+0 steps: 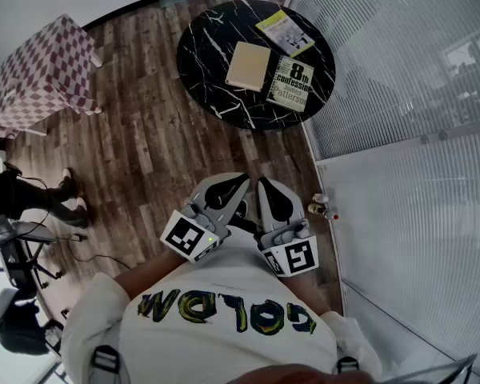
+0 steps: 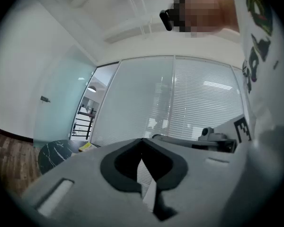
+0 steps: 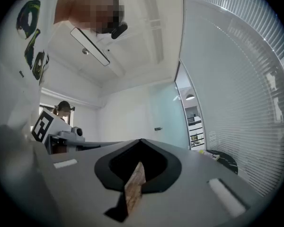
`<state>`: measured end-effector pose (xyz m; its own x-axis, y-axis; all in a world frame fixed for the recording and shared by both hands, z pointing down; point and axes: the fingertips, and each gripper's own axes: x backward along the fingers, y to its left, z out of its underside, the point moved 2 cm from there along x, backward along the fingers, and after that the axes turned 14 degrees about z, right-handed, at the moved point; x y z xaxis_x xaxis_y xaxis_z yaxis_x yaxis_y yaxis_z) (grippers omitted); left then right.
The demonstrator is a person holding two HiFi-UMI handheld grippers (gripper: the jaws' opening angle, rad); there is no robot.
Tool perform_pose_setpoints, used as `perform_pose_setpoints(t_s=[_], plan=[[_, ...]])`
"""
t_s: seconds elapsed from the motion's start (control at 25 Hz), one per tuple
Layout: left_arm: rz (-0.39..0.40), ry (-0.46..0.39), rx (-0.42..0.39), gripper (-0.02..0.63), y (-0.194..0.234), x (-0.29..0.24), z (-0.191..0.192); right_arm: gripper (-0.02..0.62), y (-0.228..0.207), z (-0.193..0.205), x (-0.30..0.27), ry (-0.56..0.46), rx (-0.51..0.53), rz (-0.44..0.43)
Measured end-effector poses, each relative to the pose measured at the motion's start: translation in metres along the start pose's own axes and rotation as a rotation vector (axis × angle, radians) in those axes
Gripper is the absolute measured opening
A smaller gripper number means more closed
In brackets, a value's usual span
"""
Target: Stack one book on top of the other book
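Head view: on the round black tabletop point(image 1: 204, 70), the tan book point(image 1: 249, 65) and the printed book point(image 1: 291, 84) lie side by side. Their long axes run away from the person, and a yellow book point(image 1: 285, 32) lies at the far edge. All are well ahead of the left claw point(image 1: 234, 184) and the right claw point(image 1: 270, 190), which is nearer in line.

Left gripper view: jaws together, empty.

Right gripper view: likewise closed on nothing.

The room has a plank floor point(image 1: 144, 142) and a blind-covered glass wall point(image 1: 400, 94).

Three books point(image 1: 248, 65) on one black marble table point(image 1: 200, 78); one checkered table point(image 1: 44, 70); two grippers, left gripper point(image 1: 238, 181) and right gripper point(image 1: 264, 186).
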<state>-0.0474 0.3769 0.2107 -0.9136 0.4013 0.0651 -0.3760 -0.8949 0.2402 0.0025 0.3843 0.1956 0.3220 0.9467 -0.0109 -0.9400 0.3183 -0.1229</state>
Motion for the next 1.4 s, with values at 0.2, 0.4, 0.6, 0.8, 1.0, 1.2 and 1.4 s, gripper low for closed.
perform_pose_setpoints(t_s=[0.2, 0.4, 0.6, 0.8, 1.0, 1.2, 1.4], plan=[[0.014, 0.0, -0.004, 0.002, -0.002, -0.01, -0.001, 0.002, -0.009, -0.002, -0.002, -0.006, -0.002, 0.005], [0.0, -0.001, -0.001, 0.002, -0.003, -0.018, 0.0, 0.002, -0.017, -0.003, 0.0, -0.006, -0.01, -0.003], [-0.015, -0.004, 0.004, 0.002, -0.004, -0.03, 0.001, 0.003, -0.032, -0.005, 0.001, -0.009, -0.033, -0.008], [-0.035, 0.001, 0.006, 0.002, -0.007, -0.041, 0.002, 0.003, -0.044, -0.008, 0.002, -0.009, -0.04, -0.027], [-0.057, 0.001, 0.013, 0.002, -0.008, -0.053, 0.008, 0.003, -0.056, -0.005, 0.004, -0.002, -0.048, -0.044], [-0.07, 0.003, 0.021, 0.002, -0.011, -0.06, 0.012, 0.003, -0.066, -0.001, 0.007, 0.014, -0.057, -0.046], [-0.077, 0.004, 0.022, 0.002, -0.01, -0.062, 0.01, 0.003, -0.069, -0.003, 0.005, 0.02, -0.07, -0.05]])
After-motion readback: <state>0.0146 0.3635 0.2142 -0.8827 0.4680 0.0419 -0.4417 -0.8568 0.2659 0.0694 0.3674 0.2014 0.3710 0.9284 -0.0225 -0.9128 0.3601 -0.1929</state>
